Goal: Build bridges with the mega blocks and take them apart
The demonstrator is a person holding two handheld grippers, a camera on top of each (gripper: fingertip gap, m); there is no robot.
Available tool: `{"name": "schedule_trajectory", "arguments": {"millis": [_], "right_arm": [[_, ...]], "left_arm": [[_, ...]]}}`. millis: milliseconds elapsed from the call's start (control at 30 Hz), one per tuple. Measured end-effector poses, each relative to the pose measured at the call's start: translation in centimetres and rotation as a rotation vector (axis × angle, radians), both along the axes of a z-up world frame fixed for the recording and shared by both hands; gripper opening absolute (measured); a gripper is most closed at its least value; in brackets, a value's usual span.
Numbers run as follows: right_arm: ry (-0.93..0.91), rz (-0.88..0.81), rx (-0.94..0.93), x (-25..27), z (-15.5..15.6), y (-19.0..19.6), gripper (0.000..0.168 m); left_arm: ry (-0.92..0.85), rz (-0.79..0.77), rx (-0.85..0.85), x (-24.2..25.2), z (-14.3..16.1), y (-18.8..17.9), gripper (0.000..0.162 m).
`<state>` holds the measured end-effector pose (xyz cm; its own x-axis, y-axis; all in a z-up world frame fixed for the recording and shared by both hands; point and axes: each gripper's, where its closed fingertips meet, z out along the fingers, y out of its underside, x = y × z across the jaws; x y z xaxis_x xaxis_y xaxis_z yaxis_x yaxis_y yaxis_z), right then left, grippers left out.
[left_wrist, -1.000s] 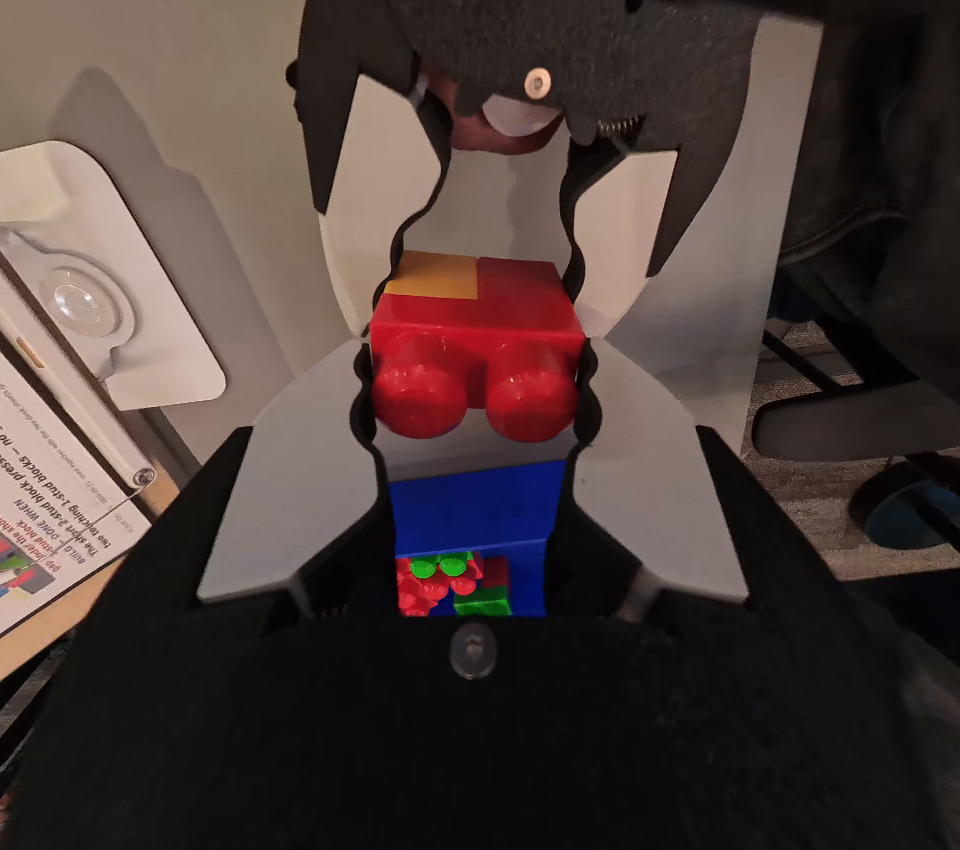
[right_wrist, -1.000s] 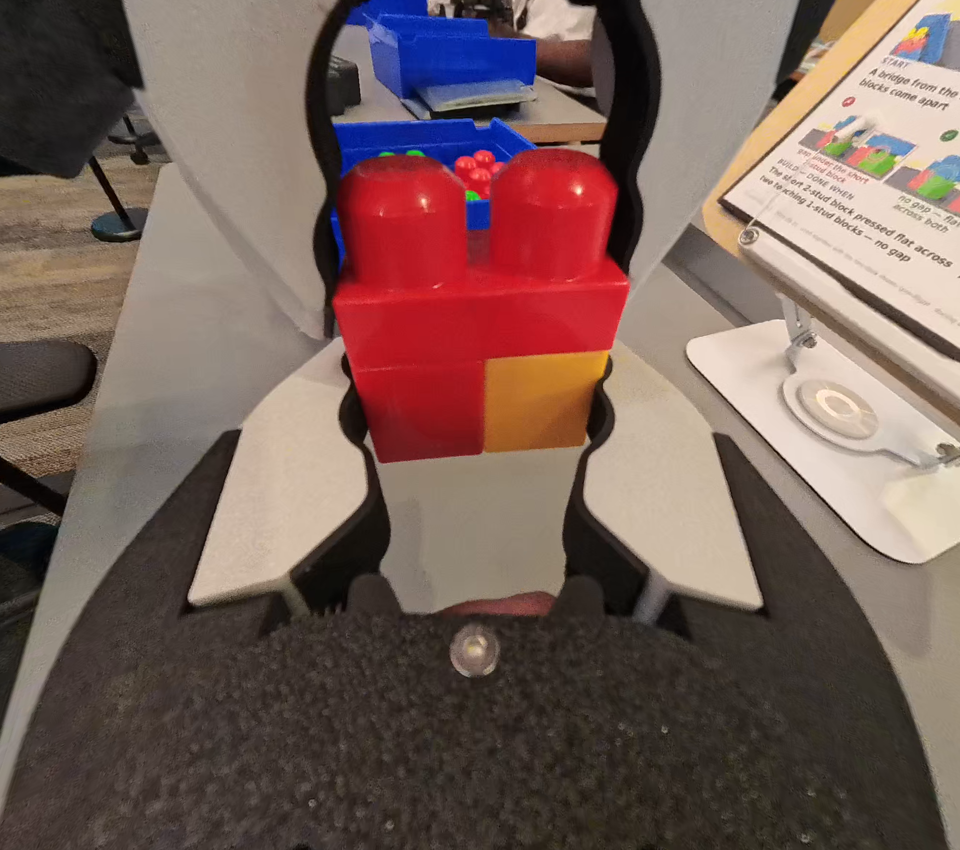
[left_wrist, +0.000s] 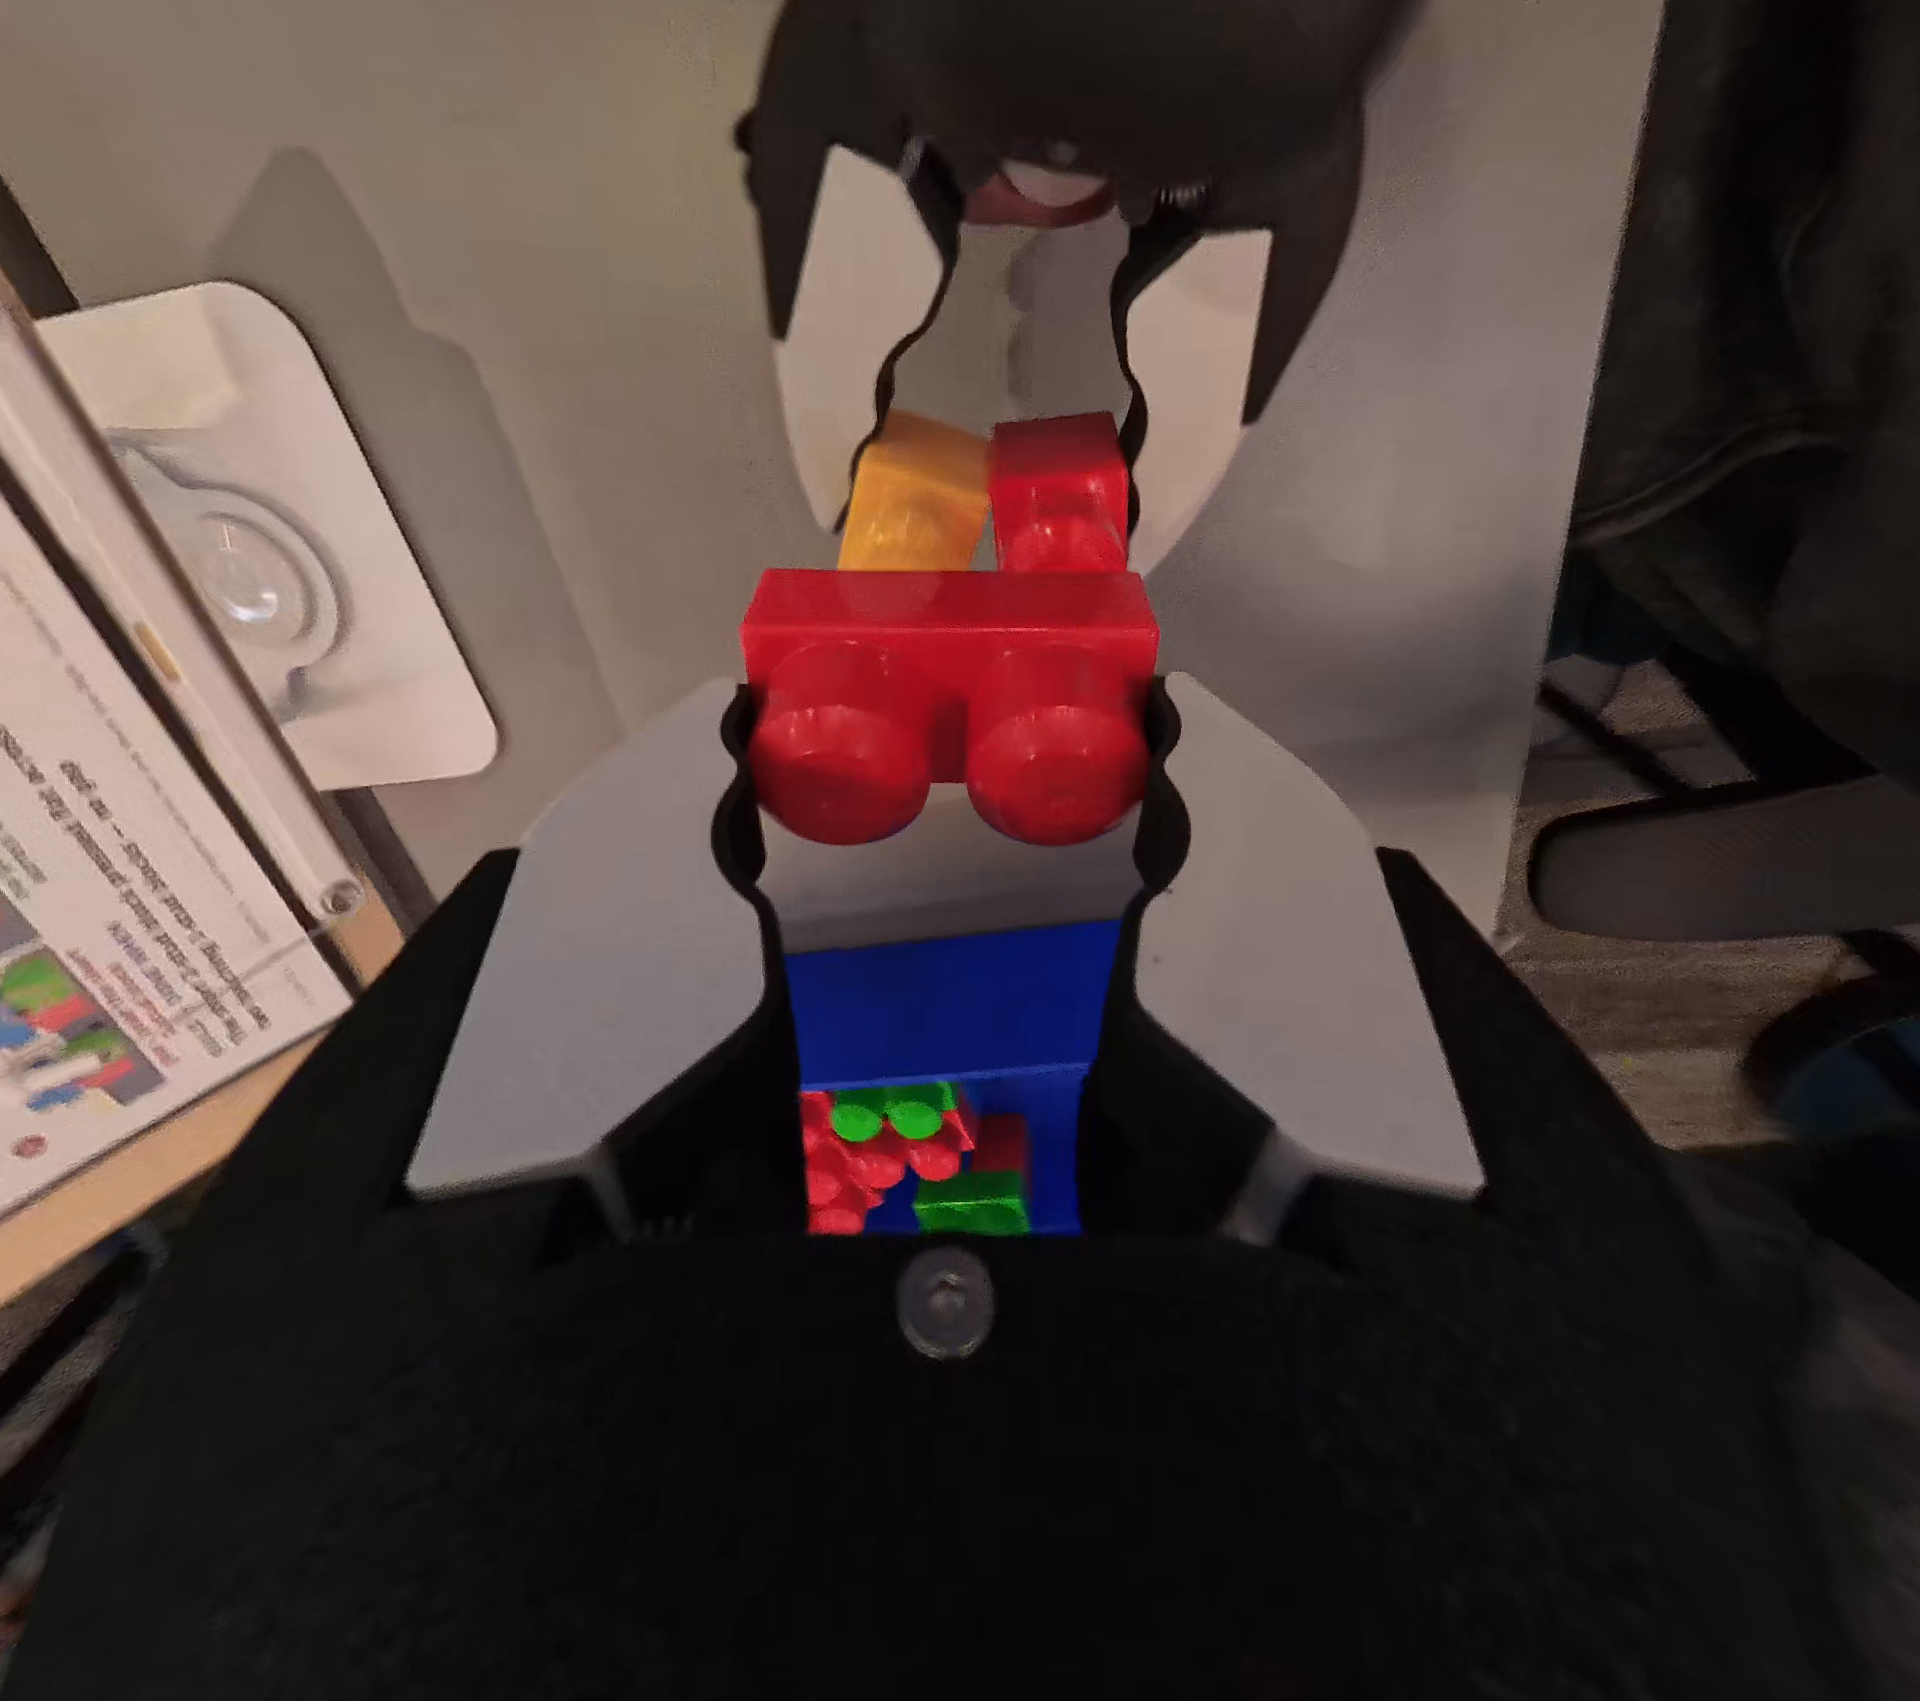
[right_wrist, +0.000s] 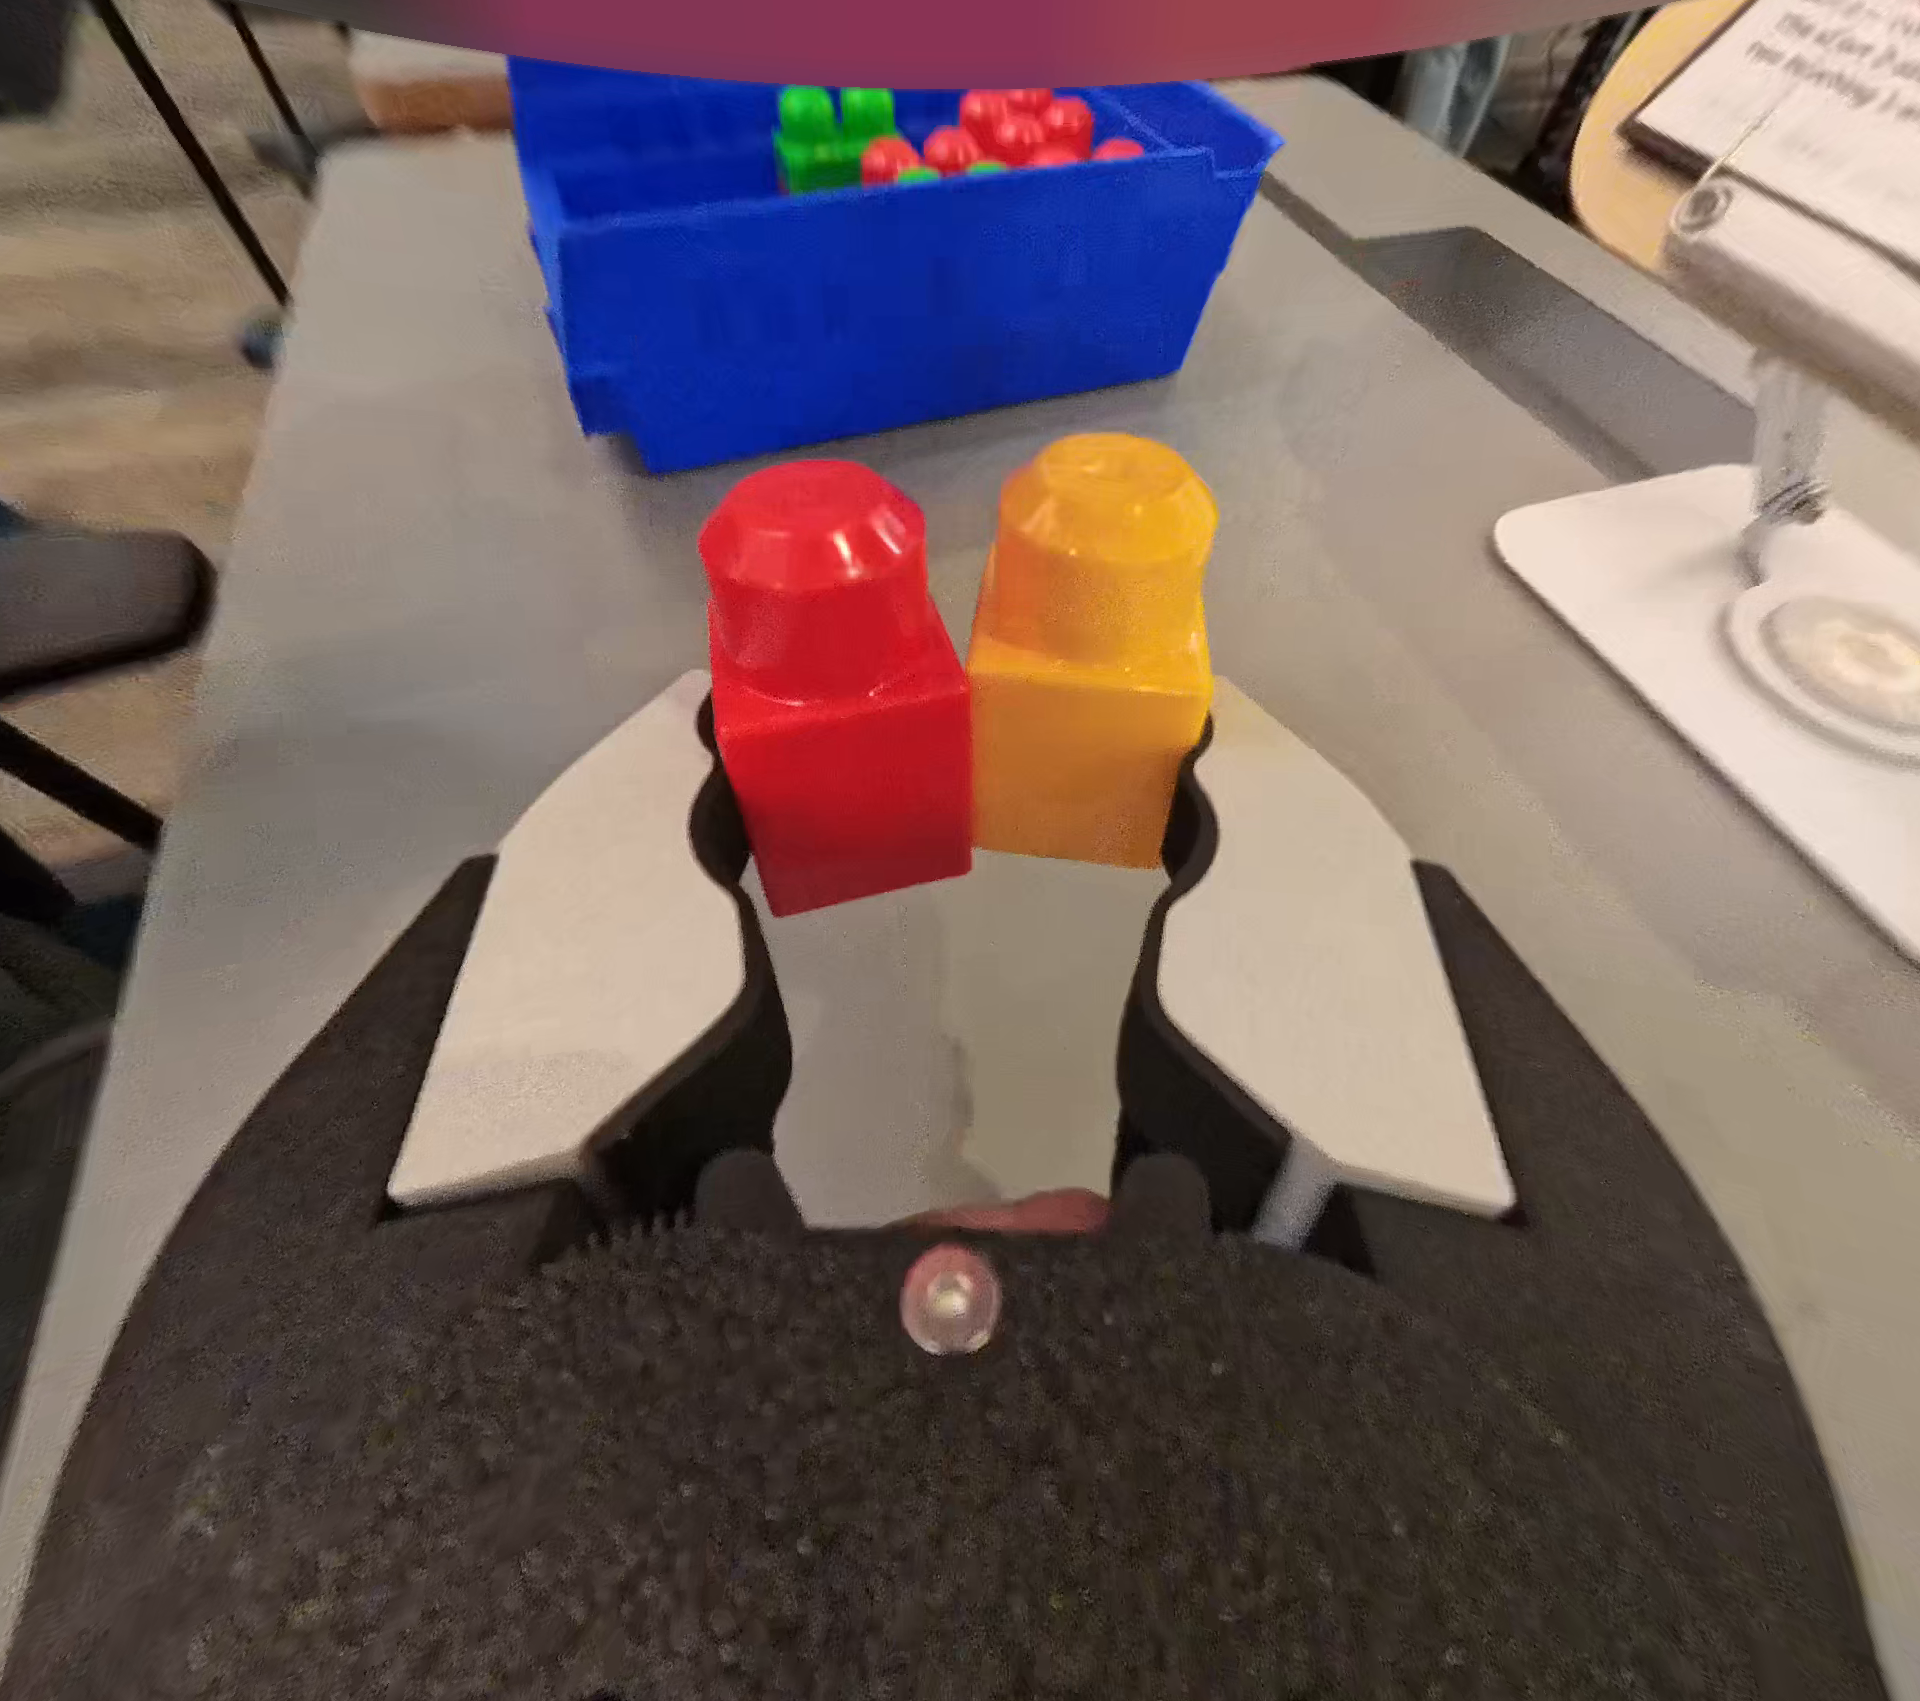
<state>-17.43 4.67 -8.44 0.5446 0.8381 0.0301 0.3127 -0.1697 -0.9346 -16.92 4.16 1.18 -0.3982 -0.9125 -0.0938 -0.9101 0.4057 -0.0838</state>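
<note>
In the left wrist view, the left gripper (left_wrist: 951, 716) pinches the glossy red two-stud block (left_wrist: 948, 695) at centre. Right wrist view: the right gripper (right_wrist: 951, 778) clamps a red single-stud block (right_wrist: 842, 716) and an orange one (right_wrist: 1091, 695) side by side, perhaps slightly splayed, with the blue bin (right_wrist: 883, 311) at twelve o'clock.

We find bare grey tabletop (right_wrist: 416, 508) open at nine o'clock; the blue plastic bin (right_wrist: 883, 321) blocks twelve o'clock, the white stand base (right_wrist: 1662, 612) obstructs three o'clock.
</note>
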Motion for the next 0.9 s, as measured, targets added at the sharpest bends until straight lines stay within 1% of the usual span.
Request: {"name": "schedule_trajectory", "arguments": {"millis": [33, 100, 200, 267, 333, 400, 433, 467, 500, 533, 600, 667, 733, 767, 833, 867, 900], "right_arm": [[0.040, -0.011, -0.023, 0.4, -0.1, 0.1, 0.080], [0.014, -0.039, -0.021, 1.3, 0.0, 0.5, 0.080], [0.034, -0.038, -0.020, 1.9, 0.7, 0.5, 0.080], [0.023, -0.044, -0.019, 2.1, 0.6, 0.4, 0.080], [0.008, -0.071, 0.003, 2.7, 1.1, -0.1, 0.080], [0.001, -0.099, 0.032, 3.7, 2.4, -1.1, 0.080], [-0.002, -0.116, 0.050, 4.4, 3.1, -1.7, 0.080], [-0.003, -0.139, 0.064, 5.2, 3.6, -2.3, 0.080], [0.005, -0.164, 0.073, 6.1, 4.1, -2.9, 0.080], [0.022, -0.189, 0.074, 6.9, 4.4, -3.5, 0.080], [0.051, -0.224, 0.064, 8.1, 4.4, -4.5, 0.080], [0.056, -0.249, 0.048, 9.0, 4.2, -4.9, 0.080], [0.051, -0.273, 0.054, 9.6, 4.5, -4.6, 0.080], [0.054, -0.283, 0.054, 9.9, 4.7, -4.3, 0.080], [0.064, -0.302, 0.061, 10.3, 5.3, -4.0, 0.080], [0.063, -0.309, 0.062, 10.4, 5.5, -3.9, 0.080], [0.059, -0.315, 0.062, 10.5, 5.7, -3.9, 0.080]], "left_arm": [[-0.023, 0.018, -0.007, -0.2, 1.1, 0.4, 0.070], [-0.075, 0.034, -0.012, -0.5, 2.9, 0.7, 0.070], [-0.170, 0.048, 0.000, -0.8, 4.3, 0.8, 0.070], [-0.318, 0.086, 0.011, -0.4, 4.9, 0.8, 0.070], [-0.558, 0.167, -0.021, 0.0, 4.8, -0.1, 0.070], [-0.821, 0.304, -0.076, -0.5, 3.6, -1.2, 0.070], [-0.920, 0.365, -0.101, -1.2, 2.3, -1.9, 0.070], [-1.028, 0.460, -0.084, -2.1, 1.0, -1.9, 0.070], [-1.117, 0.556, -0.084, -3.0, -0.3, -1.9, 0.070], [-1.174, 0.617, -0.142, -3.7, -1.8, -2.7, 0.070], [-1.281, 0.721, -0.263, -4.7, -3.9, -3.9, 0.070], [-1.332, 0.769, -0.317, -5.4, -5.5, -4.6, 0.070], [-1.270, 0.771, -0.305, -5.7, -7.2, -4.8, 0.070], [-1.270, 0.780, -0.282, -5.8, -7.4, -4.5, 0.070], [-1.280, 0.741, -0.338, -5.3, -7.3, -5.2, 0.070], [-1.281, 0.723, -0.337, -5.1, -7.4, -5.4, 0.070], [-1.280, 0.721, -0.295, -5.2, -7.7, -5.2, 0.070]]}}
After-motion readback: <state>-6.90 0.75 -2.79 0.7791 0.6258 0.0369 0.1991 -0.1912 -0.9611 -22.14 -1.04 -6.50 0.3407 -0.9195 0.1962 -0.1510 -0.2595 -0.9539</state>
